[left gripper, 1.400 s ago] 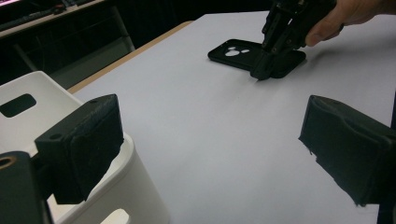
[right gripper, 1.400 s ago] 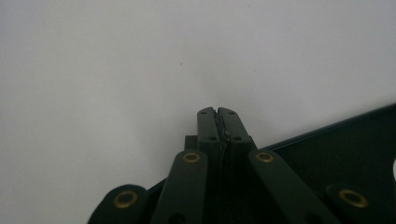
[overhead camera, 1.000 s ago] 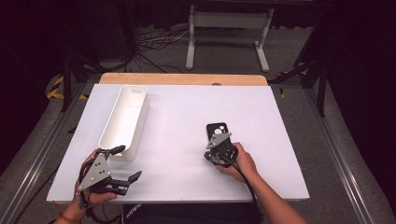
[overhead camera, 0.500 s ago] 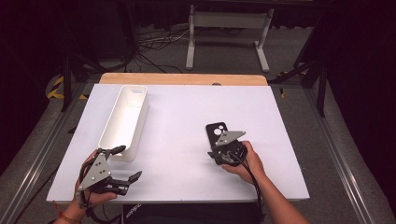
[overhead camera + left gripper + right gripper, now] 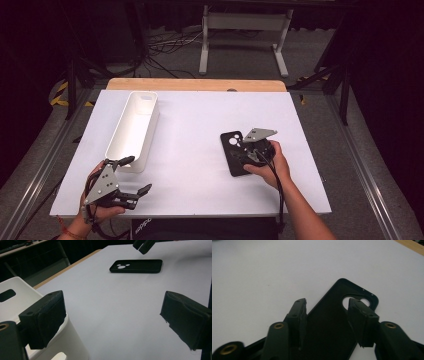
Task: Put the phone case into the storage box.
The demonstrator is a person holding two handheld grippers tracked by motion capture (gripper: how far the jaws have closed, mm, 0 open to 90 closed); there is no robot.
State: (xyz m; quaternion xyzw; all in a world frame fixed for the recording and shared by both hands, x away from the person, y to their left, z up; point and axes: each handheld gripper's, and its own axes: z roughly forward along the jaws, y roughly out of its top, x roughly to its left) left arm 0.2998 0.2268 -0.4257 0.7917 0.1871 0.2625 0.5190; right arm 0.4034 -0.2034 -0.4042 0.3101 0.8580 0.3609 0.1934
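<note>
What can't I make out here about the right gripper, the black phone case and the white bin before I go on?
- Whether the right gripper touches the black rubbery phone case: in the high view, hand and gripper cover its right edge.
- The case's near end: cut off by the right gripper view's bottom edge, behind the jaws.
- The floor inside the long white plastic bin: hidden by its walls in the high view; the left gripper view catches just a corner.

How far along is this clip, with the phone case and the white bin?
Early. Nothing looks done: the black phone case lies flat on the white table, and the white bin looks empty from above. In hand: the right gripper hangs open over the case, jaws straddling it, not closed. The left gripper sits open beside the bin's near end. Presumably left: gripping the case and moving it, perhaps into the bin.
</note>
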